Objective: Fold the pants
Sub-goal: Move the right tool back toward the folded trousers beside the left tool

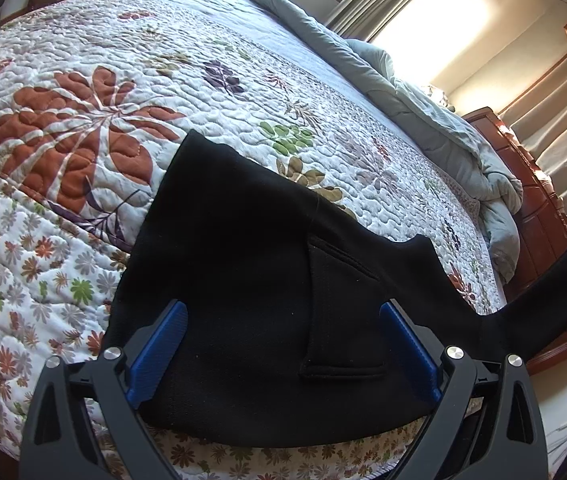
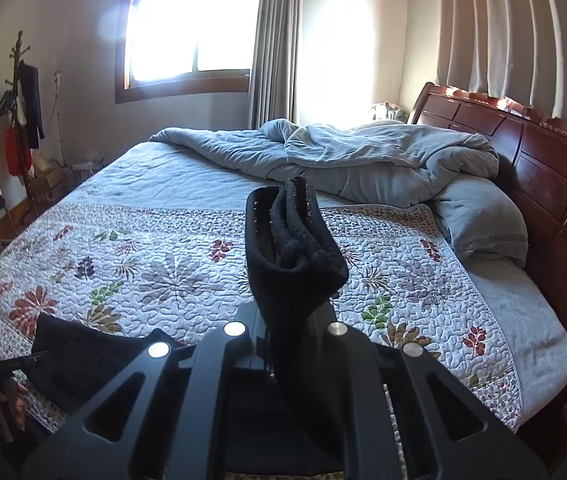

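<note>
Left tongs [image 1: 283,344]: spread wide, blue pads [image 1: 159,354] flanking black pants [image 1: 243,264] lying on quilted bed [image 1: 83,128], near edge. Right tongs [image 2: 295,320]: clamped on bunched pants end [image 2: 295,236], raised above bed; one leg trails toward them.

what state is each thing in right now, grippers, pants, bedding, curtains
left gripper: open, blue pads either side of the pants, not clamped
right gripper: shut on a bunched end of the pants
pants: partly spread on the quilt, one end lifted
quilt: laid flat
duvet: rumpled by the headboard
curtain: drawn aside
</note>
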Demonstrator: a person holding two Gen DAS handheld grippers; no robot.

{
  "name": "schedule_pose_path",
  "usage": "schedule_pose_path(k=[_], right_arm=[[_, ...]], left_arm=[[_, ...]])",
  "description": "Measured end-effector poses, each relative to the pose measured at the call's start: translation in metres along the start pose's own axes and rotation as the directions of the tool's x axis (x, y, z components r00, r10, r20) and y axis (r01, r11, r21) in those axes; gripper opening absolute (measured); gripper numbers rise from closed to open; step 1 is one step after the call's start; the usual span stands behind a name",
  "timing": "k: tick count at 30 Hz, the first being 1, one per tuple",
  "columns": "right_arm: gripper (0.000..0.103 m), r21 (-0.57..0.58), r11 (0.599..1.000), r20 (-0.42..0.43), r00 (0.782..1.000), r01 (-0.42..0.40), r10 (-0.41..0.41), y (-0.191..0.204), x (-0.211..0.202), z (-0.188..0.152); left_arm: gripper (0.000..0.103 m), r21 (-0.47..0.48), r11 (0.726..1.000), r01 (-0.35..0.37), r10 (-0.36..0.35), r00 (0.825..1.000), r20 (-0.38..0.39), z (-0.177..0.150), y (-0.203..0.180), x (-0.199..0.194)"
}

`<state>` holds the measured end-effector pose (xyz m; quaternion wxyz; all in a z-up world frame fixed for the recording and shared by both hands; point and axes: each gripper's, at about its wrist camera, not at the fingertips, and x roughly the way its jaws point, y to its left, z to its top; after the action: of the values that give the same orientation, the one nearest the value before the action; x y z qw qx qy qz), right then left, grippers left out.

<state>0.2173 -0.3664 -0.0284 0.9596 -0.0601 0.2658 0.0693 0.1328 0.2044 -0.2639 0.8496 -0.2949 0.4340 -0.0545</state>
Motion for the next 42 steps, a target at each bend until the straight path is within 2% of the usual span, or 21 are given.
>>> schedule_pose_path(k=[11,19,26,32,42], right_arm=[[0.009,-0.172,0.985,-0.089,0.996,0.010,-0.026,0.067,0.038,-0.024],[0.009,-0.315,0.949,-0.141,0.989,0.004,-0.051,0.116,0.064,-0.051],[0.009,-0.387,0.922,-0.168,0.984,-0.017,-0.053,0.144,0.076,-0.069],[0.009,-0.449,0.893,-0.168,0.983,-0.013,-0.070,0.159,0.082,-0.081],[0.009,-0.586,0.810,-0.163,0.979,0.002,-0.121,0.187,0.100,-0.113]], left_arm=[[0.097,-0.003,0.999,0.032,-0.032,0.999,0.000,0.000,0.003,-0.005],[0.097,-0.009,0.998,0.055,-0.055,0.999,0.000,0.000,0.006,-0.010],[0.097,-0.015,0.998,0.067,-0.066,0.998,0.009,-0.001,0.007,-0.014],[0.097,-0.042,0.997,0.068,-0.066,0.997,0.032,-0.003,0.013,-0.021],[0.097,-0.052,0.996,0.069,-0.067,0.997,0.038,-0.003,0.013,-0.022]])
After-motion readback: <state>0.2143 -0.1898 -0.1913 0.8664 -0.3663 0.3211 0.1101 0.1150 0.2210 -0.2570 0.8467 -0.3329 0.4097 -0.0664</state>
